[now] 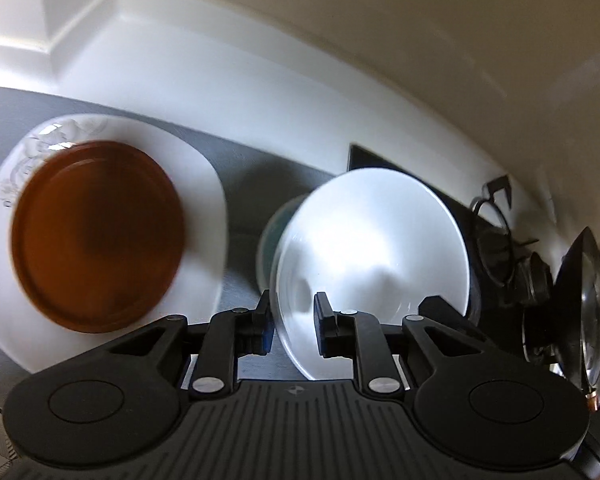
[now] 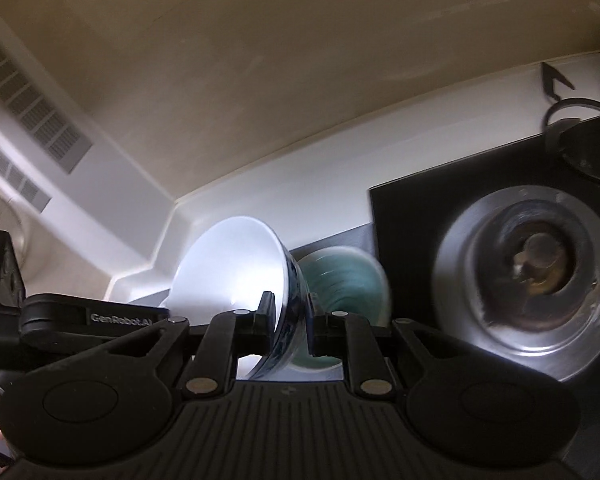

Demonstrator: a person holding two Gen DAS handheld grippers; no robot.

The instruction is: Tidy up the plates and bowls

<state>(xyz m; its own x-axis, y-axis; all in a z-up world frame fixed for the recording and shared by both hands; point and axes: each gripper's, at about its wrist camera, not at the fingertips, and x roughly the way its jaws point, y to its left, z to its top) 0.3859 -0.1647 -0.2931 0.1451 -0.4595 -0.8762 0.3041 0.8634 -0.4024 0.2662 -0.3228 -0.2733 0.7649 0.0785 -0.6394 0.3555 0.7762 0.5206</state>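
Observation:
My left gripper (image 1: 294,322) is shut on the rim of a white bowl (image 1: 374,248), held tilted above the grey counter. A green bowl (image 1: 272,236) shows behind it. A brown plate (image 1: 96,236) lies on a white patterned plate (image 1: 204,184) at the left. In the right wrist view my right gripper (image 2: 290,330) is shut on the rim of the same white bowl (image 2: 228,268), whose outside is dark blue. The green bowl (image 2: 348,280) lies just beyond it. The left gripper body (image 2: 92,316) shows at the left.
A black gas hob (image 2: 412,216) with a steel burner (image 2: 532,280) sits to the right. A pan with a glass lid (image 1: 584,304) stands at the far right. A white wall (image 1: 260,80) runs along the back of the counter.

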